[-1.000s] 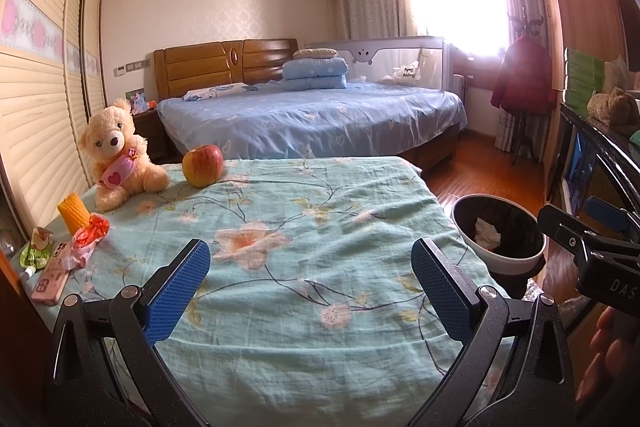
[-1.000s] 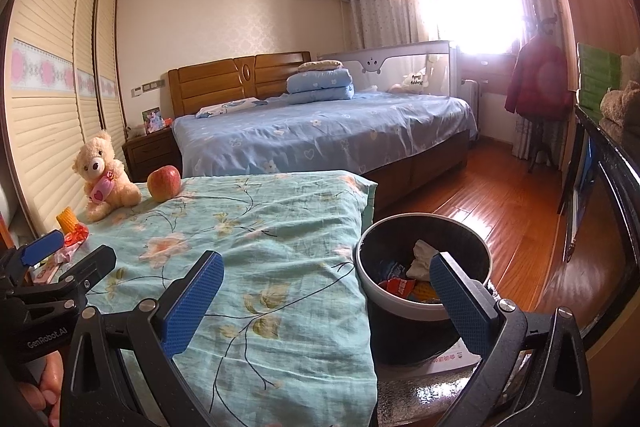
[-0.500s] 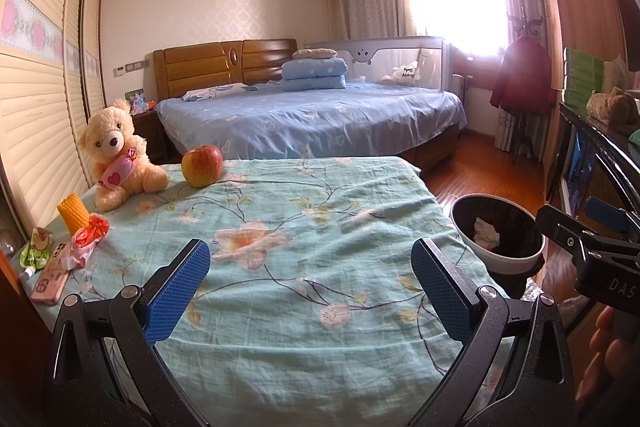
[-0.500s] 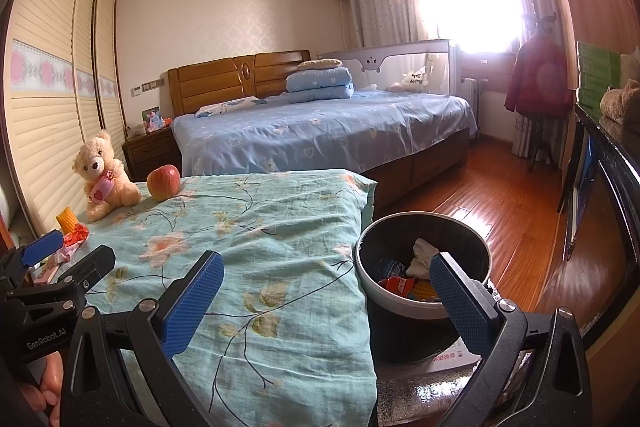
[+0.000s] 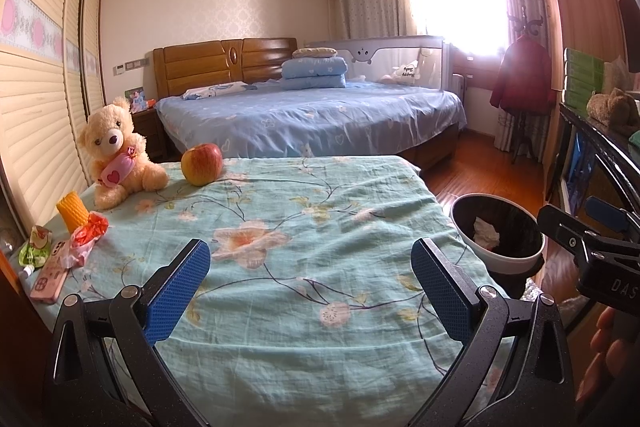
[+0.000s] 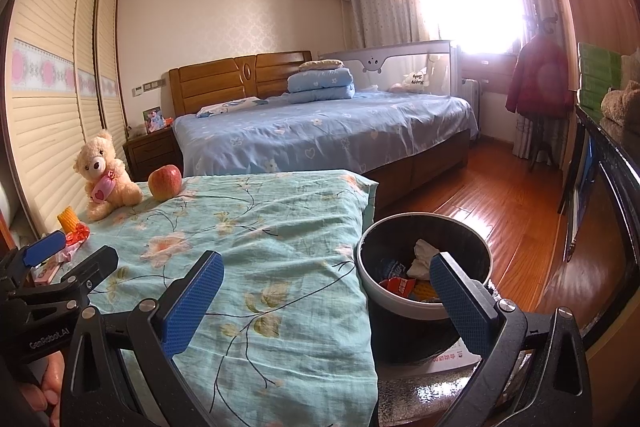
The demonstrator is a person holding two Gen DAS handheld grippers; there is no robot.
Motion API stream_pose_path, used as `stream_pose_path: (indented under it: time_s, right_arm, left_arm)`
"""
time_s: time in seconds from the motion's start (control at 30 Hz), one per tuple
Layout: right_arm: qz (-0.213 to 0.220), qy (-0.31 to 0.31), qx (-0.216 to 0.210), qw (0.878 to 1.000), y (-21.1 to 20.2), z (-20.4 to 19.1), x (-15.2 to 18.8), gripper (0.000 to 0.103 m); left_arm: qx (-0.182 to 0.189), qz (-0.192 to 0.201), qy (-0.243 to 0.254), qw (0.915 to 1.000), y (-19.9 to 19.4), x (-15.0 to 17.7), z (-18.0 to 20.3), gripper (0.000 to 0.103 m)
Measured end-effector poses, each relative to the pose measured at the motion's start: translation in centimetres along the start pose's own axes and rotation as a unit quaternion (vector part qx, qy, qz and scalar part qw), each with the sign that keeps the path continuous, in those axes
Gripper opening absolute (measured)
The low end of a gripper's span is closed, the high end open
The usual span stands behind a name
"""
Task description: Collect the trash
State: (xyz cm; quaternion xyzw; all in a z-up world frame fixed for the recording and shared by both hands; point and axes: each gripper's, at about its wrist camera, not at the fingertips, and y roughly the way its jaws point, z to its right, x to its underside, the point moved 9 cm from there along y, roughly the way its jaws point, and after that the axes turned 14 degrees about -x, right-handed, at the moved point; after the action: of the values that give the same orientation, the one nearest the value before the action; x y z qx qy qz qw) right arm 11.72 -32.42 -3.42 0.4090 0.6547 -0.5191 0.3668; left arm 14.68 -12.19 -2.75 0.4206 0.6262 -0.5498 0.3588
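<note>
A black bin with a white rim (image 6: 424, 263) (image 5: 498, 237) stands on the floor to the right of the table; crumpled paper and coloured wrappers lie inside it. A red crumpled wrapper (image 5: 86, 237) (image 6: 76, 233) and a green pouch (image 5: 34, 247) lie at the left edge of the floral tablecloth (image 5: 300, 247). My left gripper (image 5: 310, 291) hovers open over the cloth's near side, nothing between its blue pads. Over the table's right edge and the bin hangs my right gripper (image 6: 326, 299), also open and empty.
On the cloth's far left sit a teddy bear (image 5: 114, 153), an apple (image 5: 201, 163), an orange corn-shaped item (image 5: 72, 211) and a pink phone (image 5: 50, 277). A large blue bed (image 5: 312, 119) lies behind. A dark cabinet (image 6: 612, 195) lines the right wall beside wooden floor.
</note>
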Motion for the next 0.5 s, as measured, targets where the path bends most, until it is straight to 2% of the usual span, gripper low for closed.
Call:
stream_pose_path:
  time_s: [0.5]
  right_arm:
    - [-0.009,0.005,-0.005,1.000,0.62,-0.04,0.36,0.103]
  left_arm:
    - [0.002,-0.009,0.005,0.9999,0.90,0.28,0.17,0.103]
